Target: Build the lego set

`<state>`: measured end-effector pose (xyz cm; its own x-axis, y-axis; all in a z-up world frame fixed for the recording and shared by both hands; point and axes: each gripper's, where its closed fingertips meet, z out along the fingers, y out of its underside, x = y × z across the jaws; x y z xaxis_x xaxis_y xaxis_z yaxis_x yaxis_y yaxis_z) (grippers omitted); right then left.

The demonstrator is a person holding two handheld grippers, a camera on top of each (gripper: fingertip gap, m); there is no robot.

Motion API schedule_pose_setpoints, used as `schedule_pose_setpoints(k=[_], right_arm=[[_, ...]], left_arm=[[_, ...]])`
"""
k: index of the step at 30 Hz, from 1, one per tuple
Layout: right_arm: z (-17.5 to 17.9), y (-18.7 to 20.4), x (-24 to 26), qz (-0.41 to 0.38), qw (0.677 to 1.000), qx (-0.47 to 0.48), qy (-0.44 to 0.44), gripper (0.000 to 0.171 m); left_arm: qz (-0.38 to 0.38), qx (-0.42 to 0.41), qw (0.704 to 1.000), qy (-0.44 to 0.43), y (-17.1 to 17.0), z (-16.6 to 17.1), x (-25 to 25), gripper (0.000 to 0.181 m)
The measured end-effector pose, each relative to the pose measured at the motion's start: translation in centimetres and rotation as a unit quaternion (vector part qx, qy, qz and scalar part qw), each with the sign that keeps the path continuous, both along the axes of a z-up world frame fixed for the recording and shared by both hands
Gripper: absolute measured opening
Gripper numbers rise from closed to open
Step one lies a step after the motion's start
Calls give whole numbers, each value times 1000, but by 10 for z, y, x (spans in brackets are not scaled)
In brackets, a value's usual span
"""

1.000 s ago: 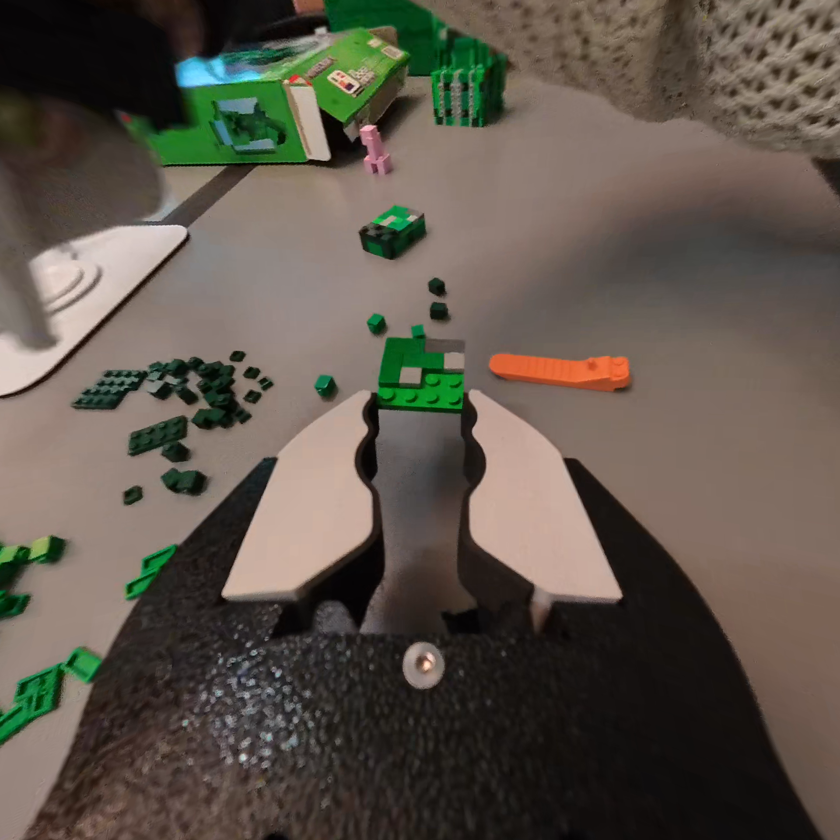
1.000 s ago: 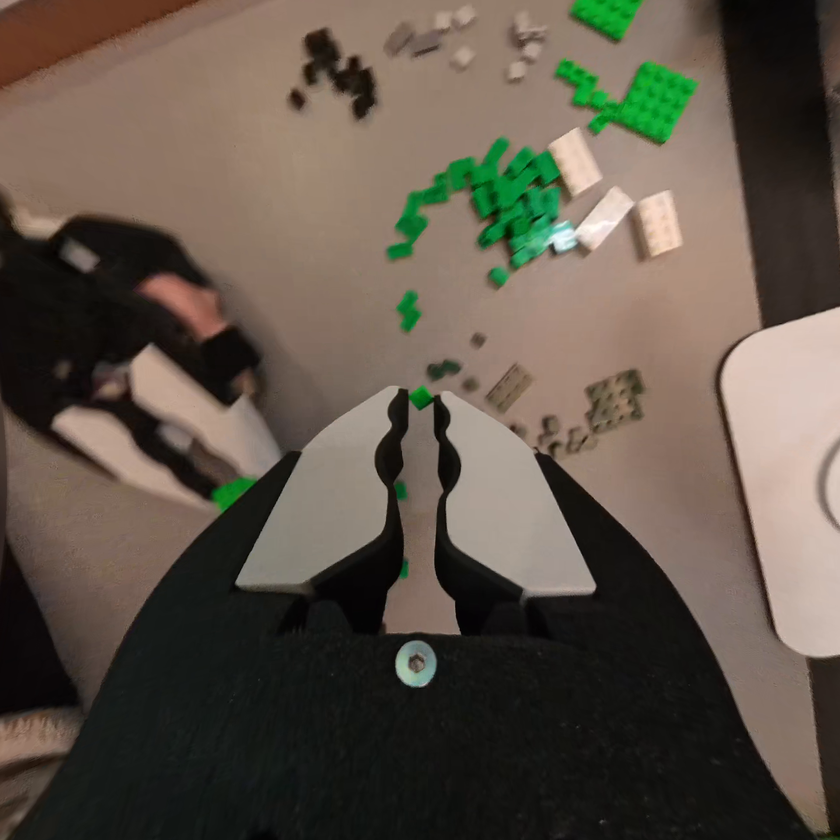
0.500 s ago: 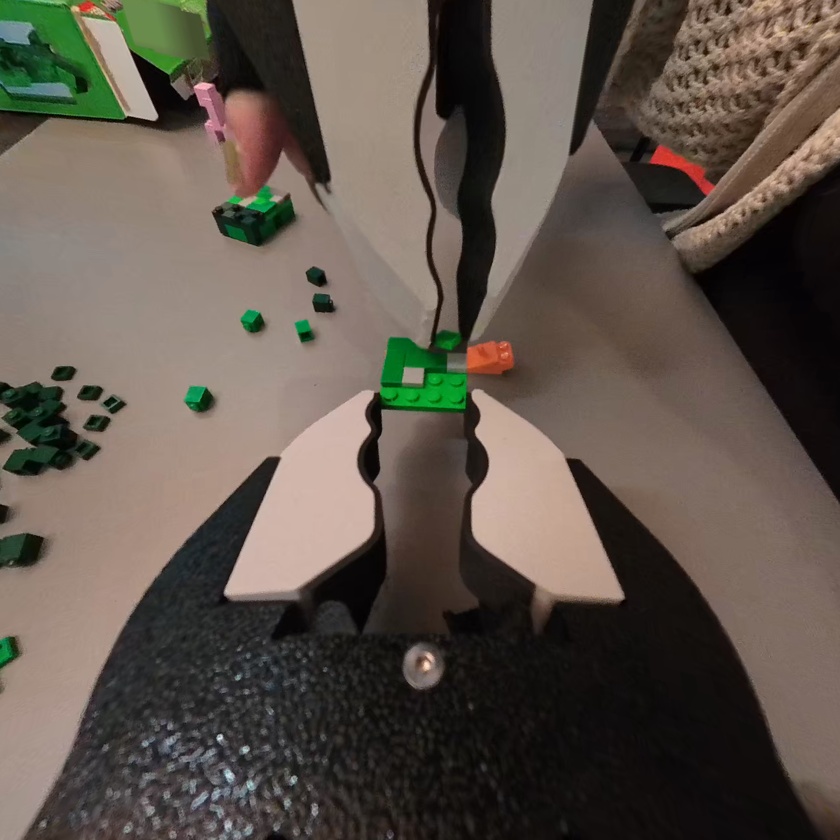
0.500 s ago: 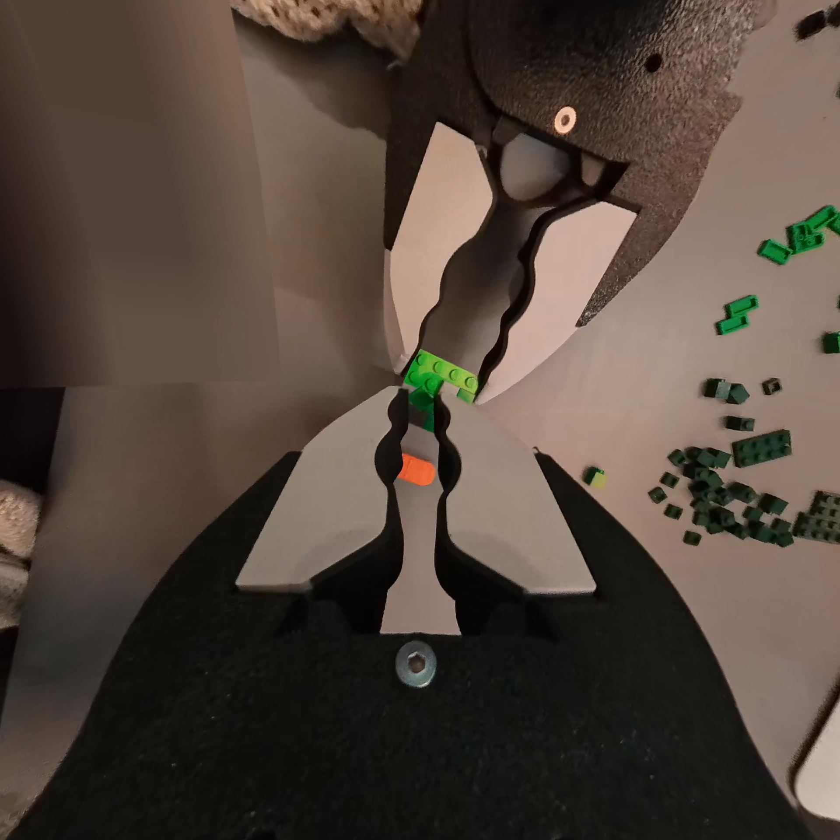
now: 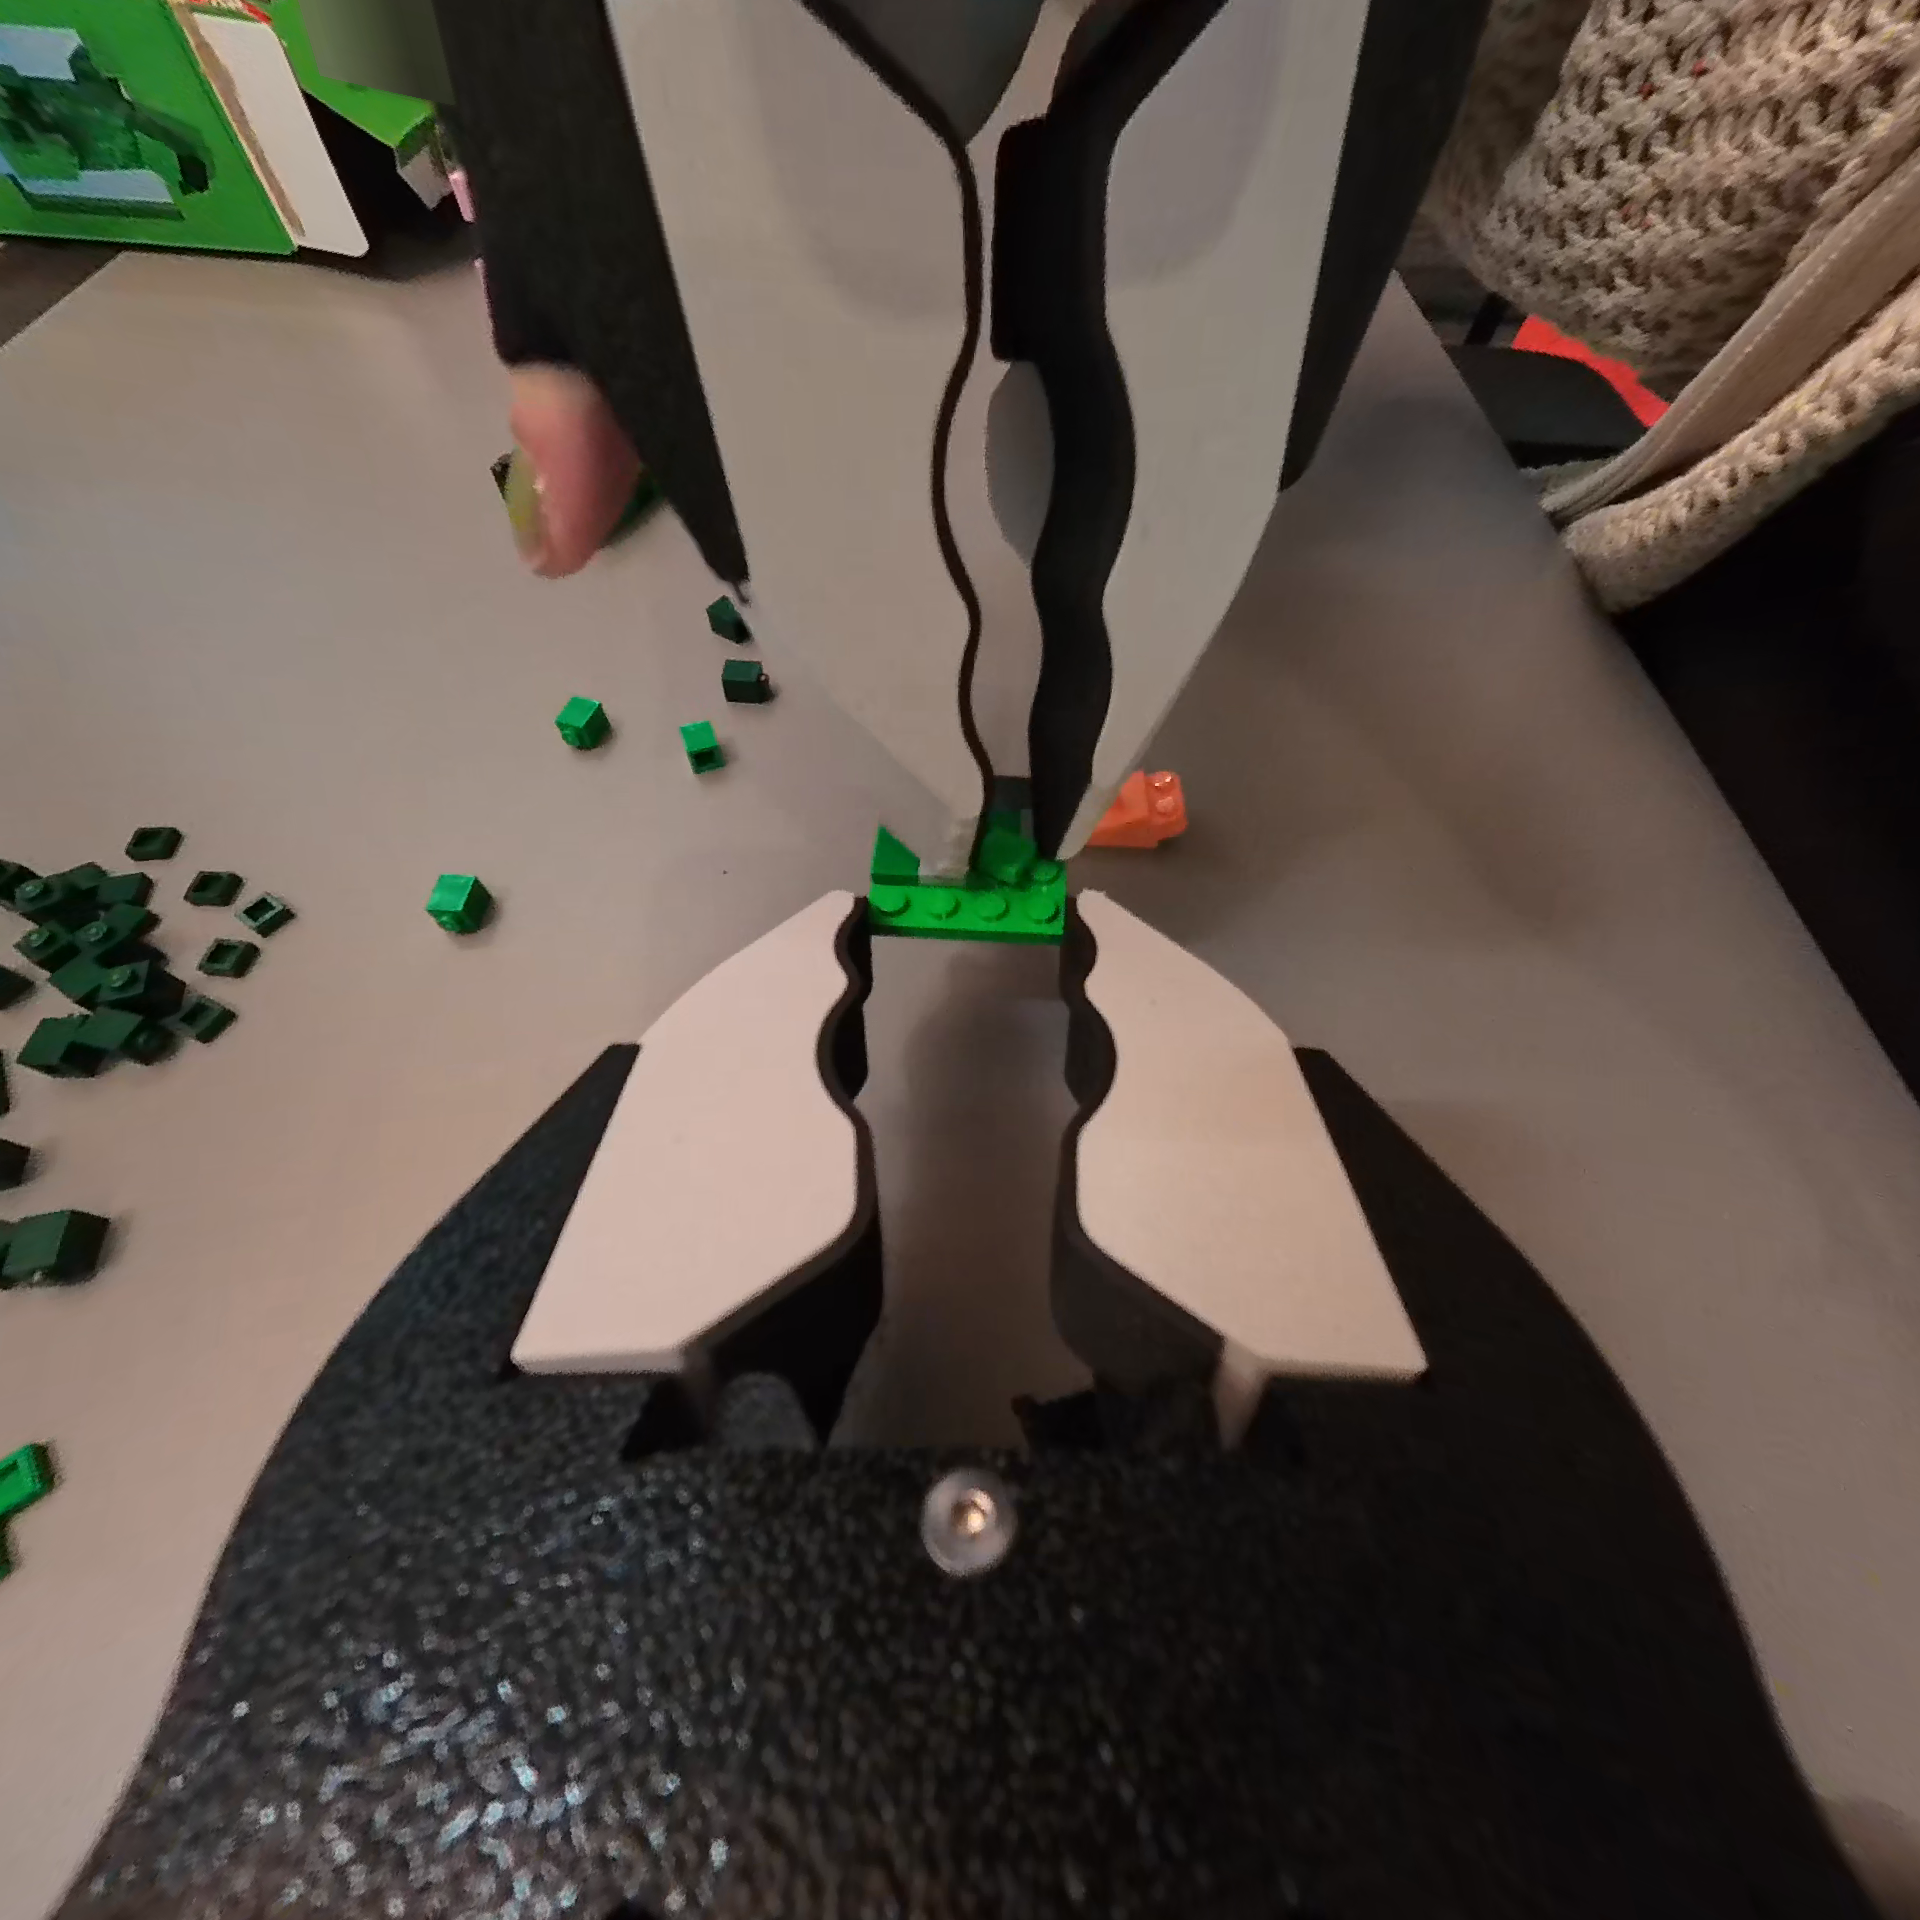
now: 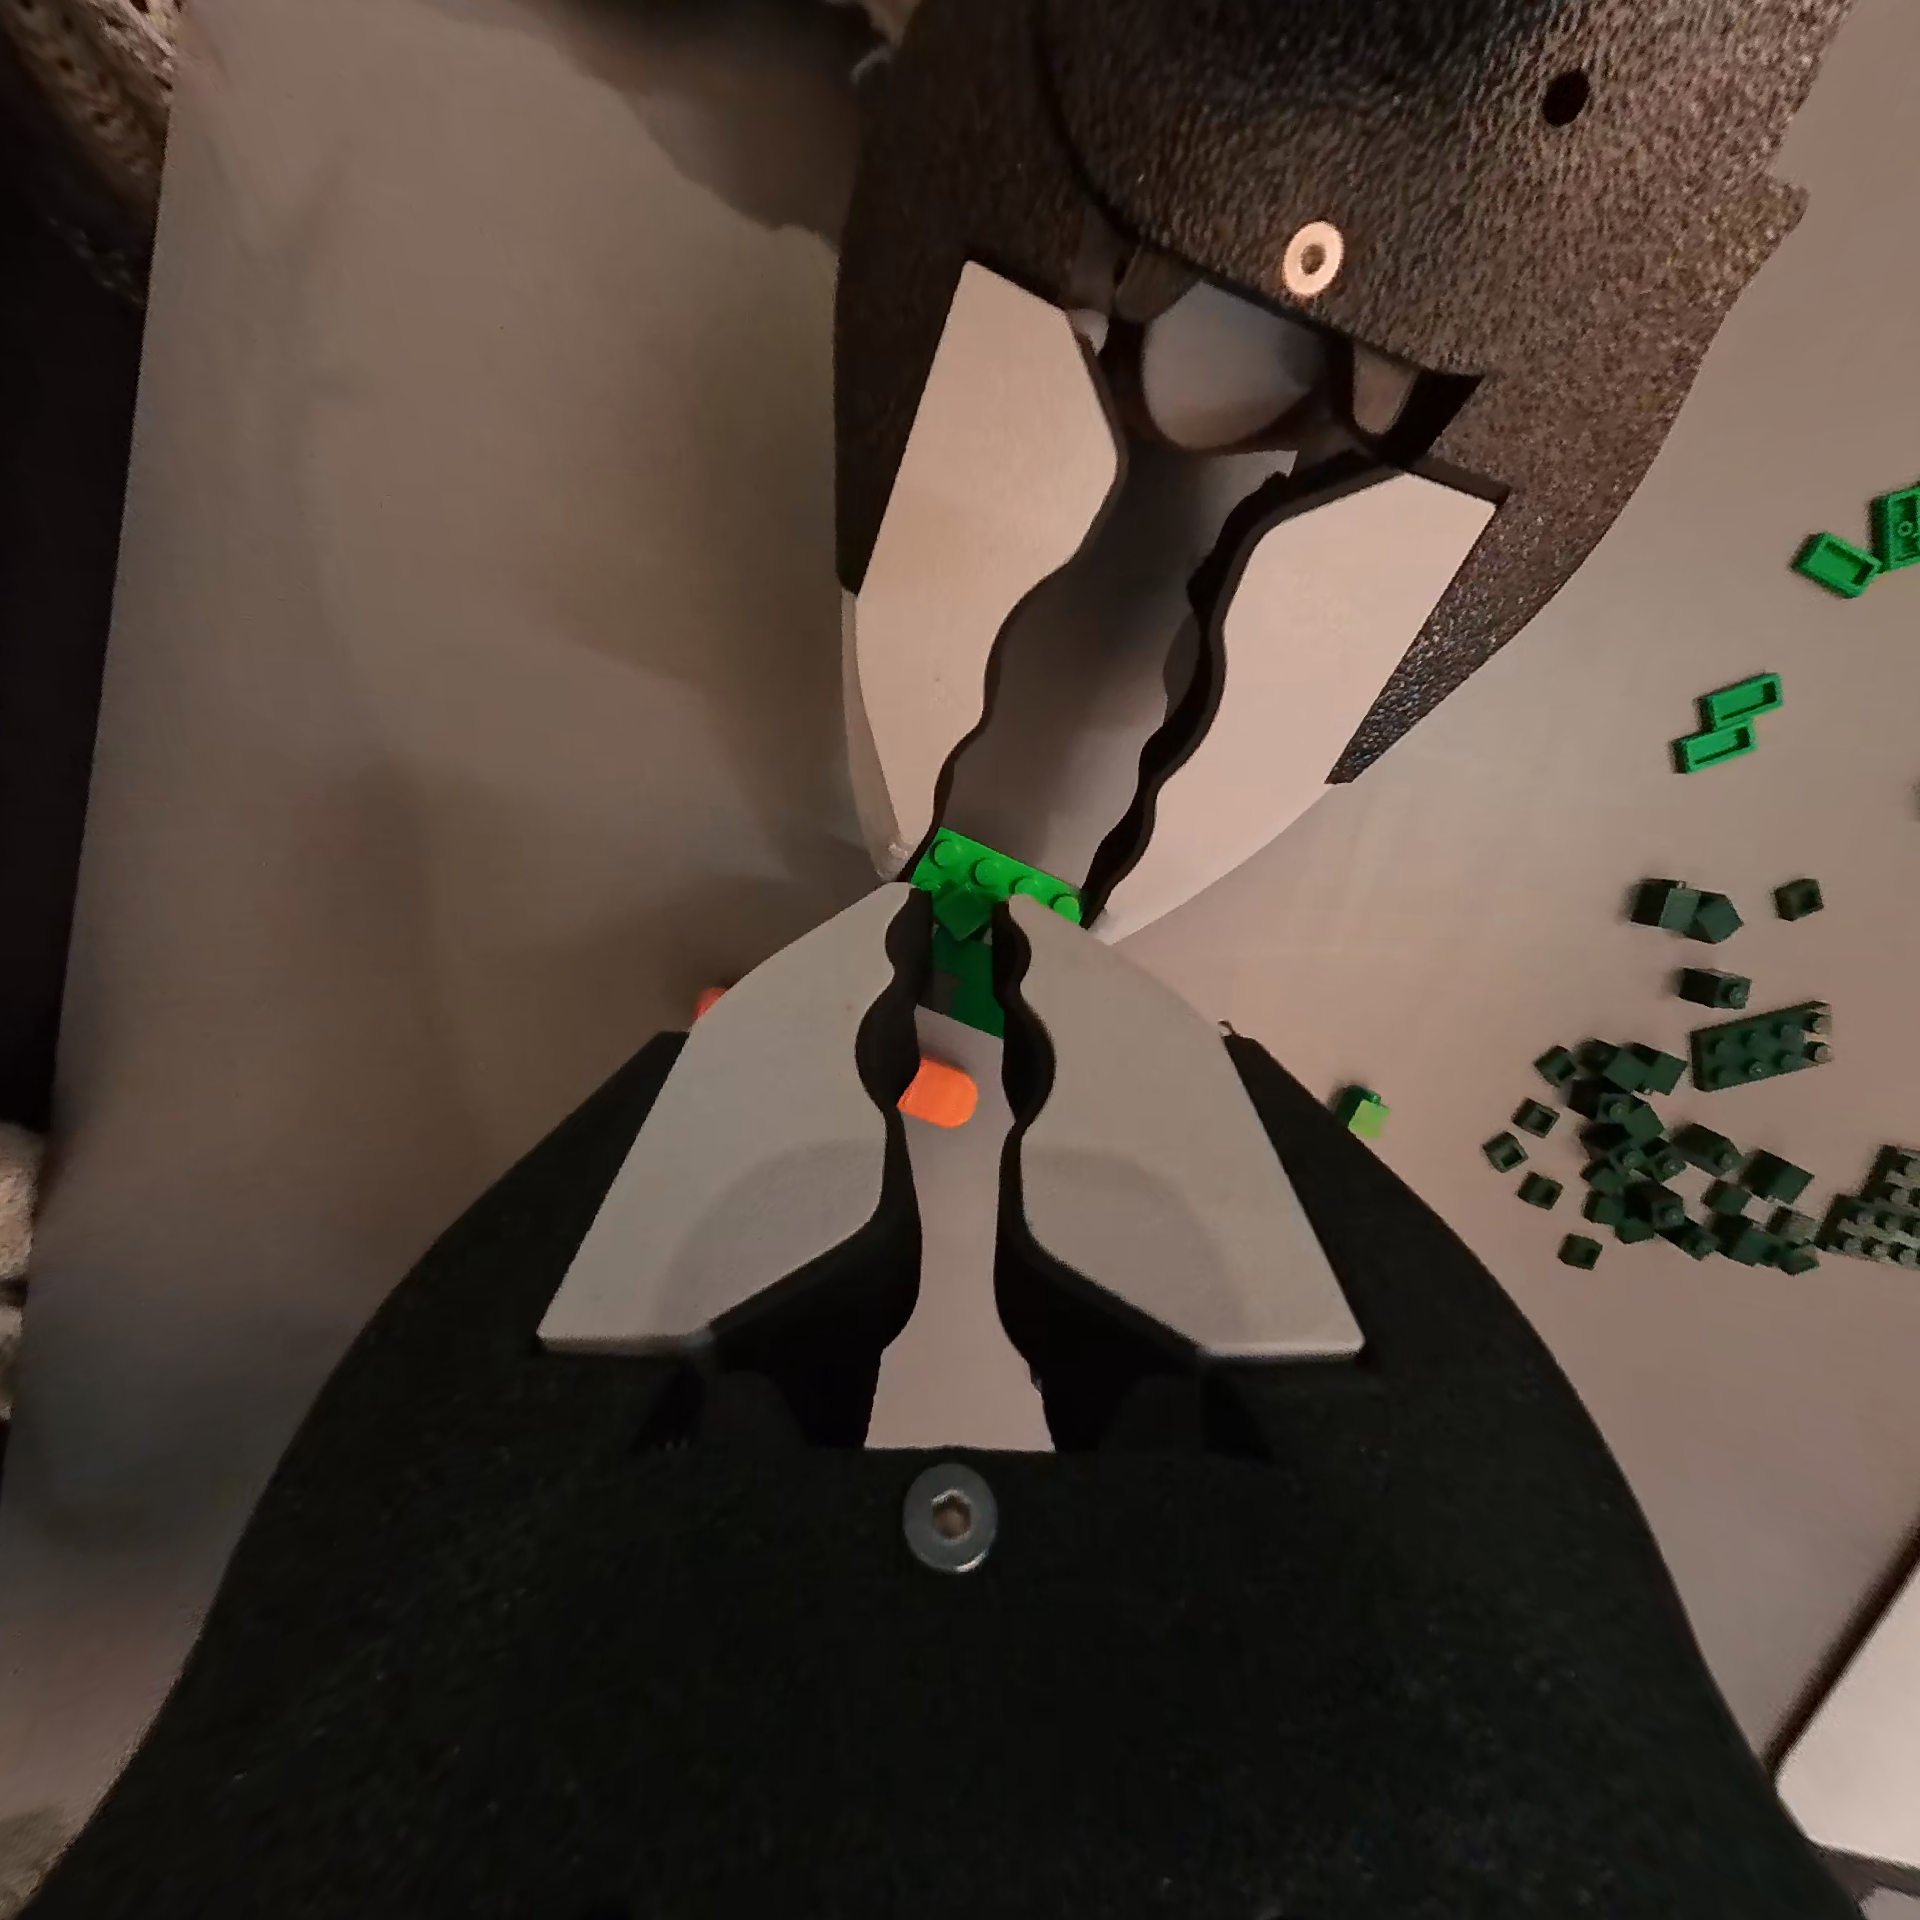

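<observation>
My left gripper [image 5: 966,920] is shut on a bright green plate assembly [image 5: 968,909] and holds it level just above the grey table [image 5: 1351,935]. My right gripper [image 6: 951,914] comes down on it from above, shut on a small green piece [image 6: 964,916]. In the left wrist view the right gripper [image 5: 1006,836] has that small piece [image 5: 1006,844] touching the top of the assembly near its right end. In the right wrist view the left gripper [image 6: 1003,868] reaches in from the top with the assembly [image 6: 992,871] between its tips.
An orange brick separator [image 5: 1143,821] lies just behind the assembly. Loose dark green pieces [image 5: 104,977] lie to the left, with single green bricks [image 5: 457,902] nearer. A green set box [image 5: 135,135] stands far left. A knitted sleeve [image 5: 1714,260] is at right. A finger [image 5: 561,478] shows beside the right gripper.
My right gripper carried the small green piece from the loose pile to the assembly and has lowered it onto the top. My left gripper kept hold of the assembly.
</observation>
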<state>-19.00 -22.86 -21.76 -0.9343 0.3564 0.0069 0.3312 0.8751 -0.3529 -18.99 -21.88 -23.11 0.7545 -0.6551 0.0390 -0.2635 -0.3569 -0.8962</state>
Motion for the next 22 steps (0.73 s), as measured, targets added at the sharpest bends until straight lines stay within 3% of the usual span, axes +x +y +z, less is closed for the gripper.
schedule_pose_setpoints(k=[7,13,17,19,22], right_arm=[[9,3,-1,-25,998,-22,44,17],[21,13,-11,-154,970,-105,157,17],[25,31,-22,-340,893,-220,198,23],[19,33,-19,-410,846,-306,153,35],[8,28,-13,-464,783,-410,63,37]], left_arm=[[1,1,1000,-3,0,1,-1,34],[4,2,1000,0,1,0,-1,34],[19,20,1000,8,5,3,-3,34],[35,42,998,16,9,6,-4,34],[51,64,996,38,13,8,-5,34]])
